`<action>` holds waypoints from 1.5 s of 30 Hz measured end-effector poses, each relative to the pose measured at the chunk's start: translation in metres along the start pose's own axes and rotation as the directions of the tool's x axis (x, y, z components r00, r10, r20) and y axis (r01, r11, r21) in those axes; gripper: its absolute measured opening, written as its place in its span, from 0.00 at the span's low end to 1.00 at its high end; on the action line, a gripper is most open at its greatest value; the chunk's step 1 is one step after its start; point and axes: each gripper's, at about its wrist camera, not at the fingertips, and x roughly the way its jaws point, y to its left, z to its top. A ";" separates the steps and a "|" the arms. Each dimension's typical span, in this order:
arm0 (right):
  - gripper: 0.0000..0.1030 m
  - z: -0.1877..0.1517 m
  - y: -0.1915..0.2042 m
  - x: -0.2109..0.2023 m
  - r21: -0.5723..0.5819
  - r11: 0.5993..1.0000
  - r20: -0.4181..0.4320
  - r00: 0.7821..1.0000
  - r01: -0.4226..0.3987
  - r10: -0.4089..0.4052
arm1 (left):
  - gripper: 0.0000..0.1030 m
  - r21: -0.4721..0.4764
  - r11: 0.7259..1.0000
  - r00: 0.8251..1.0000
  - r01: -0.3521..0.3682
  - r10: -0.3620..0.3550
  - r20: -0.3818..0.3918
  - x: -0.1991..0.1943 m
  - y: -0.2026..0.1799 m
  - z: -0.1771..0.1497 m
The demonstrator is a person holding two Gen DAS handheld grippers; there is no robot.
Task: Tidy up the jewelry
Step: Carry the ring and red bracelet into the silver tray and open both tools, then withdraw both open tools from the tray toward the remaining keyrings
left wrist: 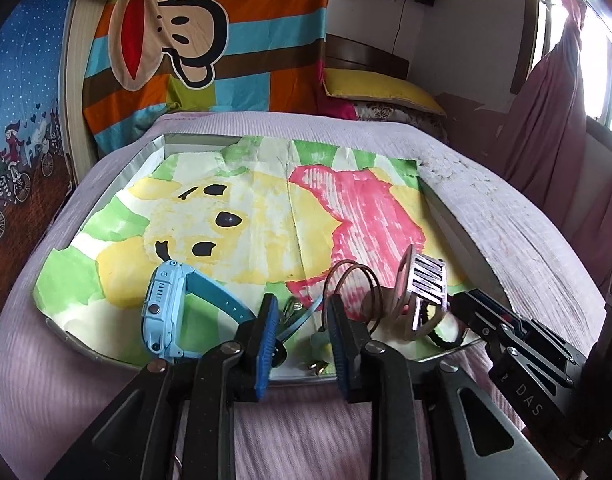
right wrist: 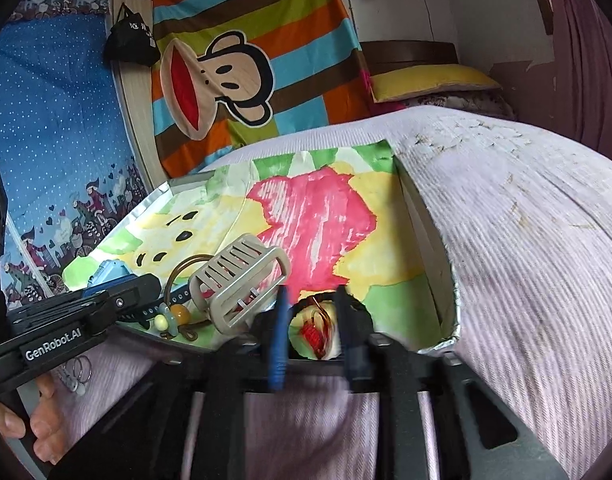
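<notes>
A shallow silver-rimmed tray (left wrist: pixel 106 184), lined with a painted paper, lies on the lilac bed cover (right wrist: pixel 526 240). All the jewelry sits at its near edge: a blue watch (left wrist: pixel 166 312) on the left, brown wire bangles (left wrist: pixel 354 280) and a beige slatted cuff (right wrist: pixel 242 280) in the middle, small beads (right wrist: pixel 174 316) beside them, and a dark bracelet with a red charm (right wrist: pixel 314 332). The left tongs (left wrist: pixel 302 332) stand open over the tray's edge, holding nothing. The right tongs (right wrist: pixel 312 320) are open too, either side of the red charm.
</notes>
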 end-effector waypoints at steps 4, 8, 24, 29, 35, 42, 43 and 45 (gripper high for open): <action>0.39 0.000 0.000 -0.012 -0.008 1.000 0.036 0.999 0.011 -0.011 | 0.55 -0.018 1.000 0.999 0.001 0.000 0.051 -0.015 0.002 -0.003; 0.40 0.000 0.001 -0.024 -0.016 1.000 0.070 0.997 0.021 -0.020 | 0.55 -0.031 0.999 0.997 -0.010 0.013 0.081 -0.029 0.006 -0.004; 0.98 -0.020 0.019 -0.098 -0.029 0.999 0.241 0.970 -0.029 0.035 | 1.00 -0.055 0.994 0.957 -0.098 0.110 0.269 -0.110 0.025 -0.041; 0.98 -0.030 0.031 -0.114 -0.052 0.998 0.242 0.969 -0.047 0.059 | 1.00 -0.082 0.991 0.946 -0.110 0.130 0.296 -0.129 0.037 -0.058; 0.98 -0.043 0.048 -0.136 -0.106 0.993 0.248 0.965 -0.058 0.083 | 1.00 -0.115 0.986 0.936 -0.119 0.150 0.318 -0.150 0.051 -0.077; 0.98 -0.056 0.063 -0.157 -0.158 0.986 0.246 0.964 -0.061 0.099 | 1.00 -0.109 0.982 0.924 -0.156 0.184 0.335 -0.170 0.061 -0.100; 0.98 -0.058 0.063 -0.160 -0.162 0.985 0.244 0.964 -0.062 0.101 | 1.00 -0.106 0.981 0.923 -0.161 0.188 0.336 -0.171 0.063 -0.103; 0.98 -0.063 0.065 -0.163 -0.168 0.984 0.238 0.966 -0.064 0.103 | 1.00 -0.102 0.980 0.921 -0.169 0.194 0.337 -0.173 0.065 -0.107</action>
